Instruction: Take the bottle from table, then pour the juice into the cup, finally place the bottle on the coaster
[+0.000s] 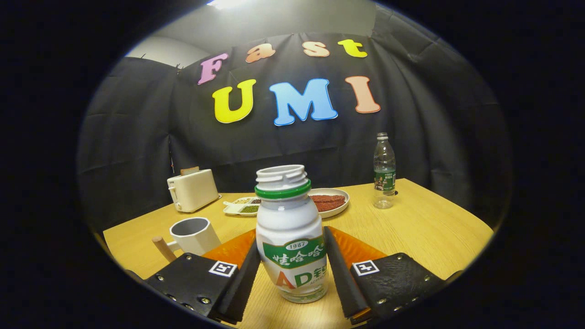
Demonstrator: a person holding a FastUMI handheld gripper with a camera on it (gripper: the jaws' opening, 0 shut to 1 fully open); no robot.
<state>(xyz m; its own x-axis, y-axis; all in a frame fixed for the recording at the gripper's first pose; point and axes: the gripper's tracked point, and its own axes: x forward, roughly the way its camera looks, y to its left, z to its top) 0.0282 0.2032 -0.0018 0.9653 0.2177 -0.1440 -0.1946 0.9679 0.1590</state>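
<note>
A light wooden surface (425,228) carried everything; near its front stood a white, uncapped bottle (290,233) with a green neck ring, upright between the fingers of the claw (292,262), which flanked its sides; left of it sat a white cup (194,235) with a wooden handle; far left, a cream toaster (192,189); behind the bottle, a divided dish of beans (242,206) and a round plate (330,202); far right, a clear plastic bottle (384,171).
</note>
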